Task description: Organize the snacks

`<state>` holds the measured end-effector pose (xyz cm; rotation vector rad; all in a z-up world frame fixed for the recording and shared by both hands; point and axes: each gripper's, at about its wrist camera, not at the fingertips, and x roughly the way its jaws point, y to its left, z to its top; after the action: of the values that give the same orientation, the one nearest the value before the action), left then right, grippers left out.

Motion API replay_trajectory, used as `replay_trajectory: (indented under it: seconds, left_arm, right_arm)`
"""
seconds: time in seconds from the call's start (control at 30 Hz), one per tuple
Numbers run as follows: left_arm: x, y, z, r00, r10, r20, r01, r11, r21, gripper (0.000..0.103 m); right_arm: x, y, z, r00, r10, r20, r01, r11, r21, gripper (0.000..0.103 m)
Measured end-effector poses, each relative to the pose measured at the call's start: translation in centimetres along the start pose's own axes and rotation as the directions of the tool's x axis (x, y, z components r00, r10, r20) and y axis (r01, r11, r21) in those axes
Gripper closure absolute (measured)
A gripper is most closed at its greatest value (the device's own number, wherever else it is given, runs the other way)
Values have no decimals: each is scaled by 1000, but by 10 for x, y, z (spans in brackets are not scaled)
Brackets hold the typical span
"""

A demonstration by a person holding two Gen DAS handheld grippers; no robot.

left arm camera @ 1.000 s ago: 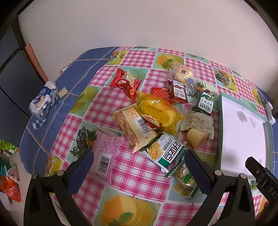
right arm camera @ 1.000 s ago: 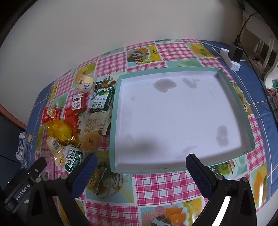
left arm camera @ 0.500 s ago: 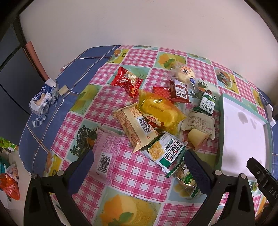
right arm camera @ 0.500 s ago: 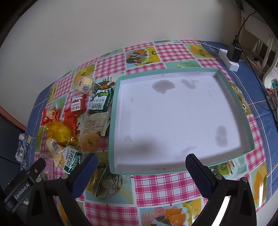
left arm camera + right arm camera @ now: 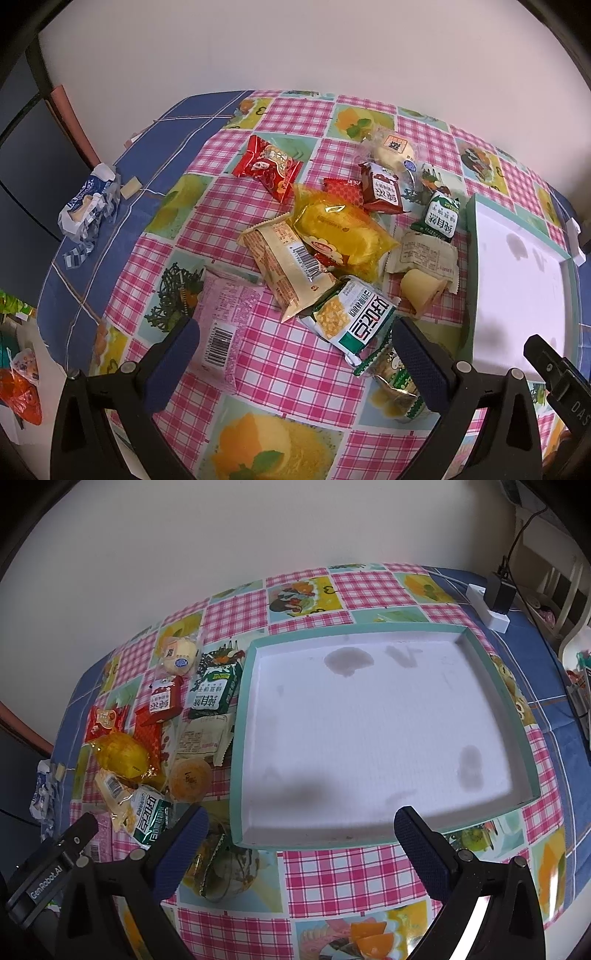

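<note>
Several snack packets lie piled on the checked tablecloth: a yellow packet (image 5: 338,230), a beige bar (image 5: 286,264), a green-and-white corn packet (image 5: 352,314), a pink packet (image 5: 225,317), a red packet (image 5: 267,168) and a green biscuit pack (image 5: 439,218). My left gripper (image 5: 295,347) hovers open above the pink and corn packets, holding nothing. A shallow white tray with a teal rim (image 5: 240,738) lies to the right of the pile, with nothing in it. Over its near edge my right gripper (image 5: 301,834) hangs open. The same pile (image 5: 147,731) shows left of the tray.
A crumpled blue-and-white wrapper (image 5: 88,203) lies on the blue cloth at the far left. A white power strip with a black plug (image 5: 495,602) sits at the table's far right. A wall runs behind the table. Bags (image 5: 18,387) hang off the left edge.
Both grippers have drifted slightly; the snack pile and tray sit a little lower in view. Nothing was taken hold of or let go.
</note>
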<state>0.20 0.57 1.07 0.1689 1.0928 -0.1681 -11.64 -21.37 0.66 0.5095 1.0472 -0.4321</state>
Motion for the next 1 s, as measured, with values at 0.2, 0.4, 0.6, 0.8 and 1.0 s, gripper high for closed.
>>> replay_trajectory:
  seconds: [0.2,0.4,0.6,0.8,1.0]
  left_arm:
    - [3,2,0,1000,-13,-12,13,1000,-5,0]
    - [6,4,1,1000,-16,-21,16,1000,-8,0]
    - [7,6,1,999,-22,-25,21,1000,-11,0]
    - [8,15,6,999,-40,-29,39,999,-33,0]
    - [6,35,16,999,-47,-6,47,999,-25,0]
  right_arm:
    - [1,4,0,1000,2,-2,-2,1000,-17,1]
    - [3,9,-1,1000,0,-5,0,999,-34,1]
    - [5,11,-1,1000,0,-11,-1,999,-42,1]
    - [8,15,-1,1000,6,-23,-7,999,-49,1]
    - [9,30,-1,999,33,-20,-35,995,-88,1]
